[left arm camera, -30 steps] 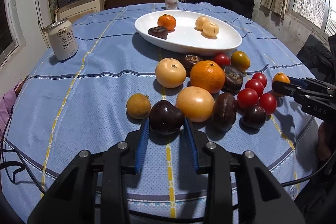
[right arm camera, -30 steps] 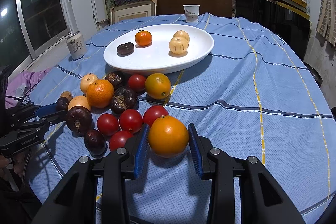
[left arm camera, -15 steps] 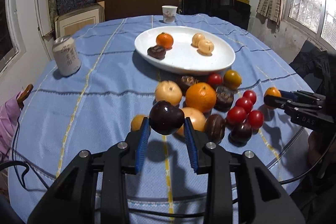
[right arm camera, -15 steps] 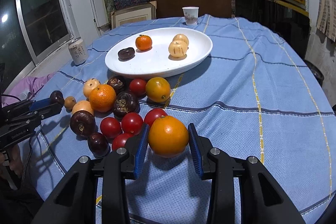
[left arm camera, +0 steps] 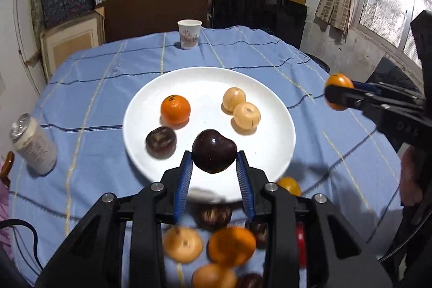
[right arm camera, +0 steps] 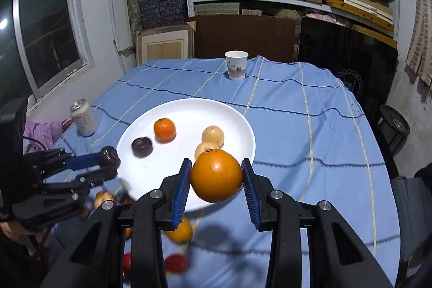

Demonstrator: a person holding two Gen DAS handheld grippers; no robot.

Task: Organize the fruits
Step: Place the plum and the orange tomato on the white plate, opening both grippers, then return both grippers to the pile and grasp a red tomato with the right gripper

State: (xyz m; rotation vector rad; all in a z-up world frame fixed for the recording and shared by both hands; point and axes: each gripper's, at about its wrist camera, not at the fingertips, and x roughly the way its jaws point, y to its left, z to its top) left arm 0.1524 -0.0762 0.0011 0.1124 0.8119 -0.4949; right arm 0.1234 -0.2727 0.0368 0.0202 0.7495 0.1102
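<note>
Left tongs (left arm camera: 213,162) grip a dark purple round fruit (left arm camera: 213,154) above the white oval plate's (left arm camera: 272,153) lower rim; right tongs (right arm camera: 216,178) grip a glossy orange (right arm camera: 216,176) over that plate's lower-right edge.

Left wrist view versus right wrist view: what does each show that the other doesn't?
Only the left wrist view shows the loose fruit pile close beneath the tool, with a pale fruit and an orange one.

Only the right wrist view shows the dark window on the left wall.

Both show the white plate holding four fruits, the paper cup, the can, the left tool shut on the dark plum, and the right tool shut on the orange.
</note>
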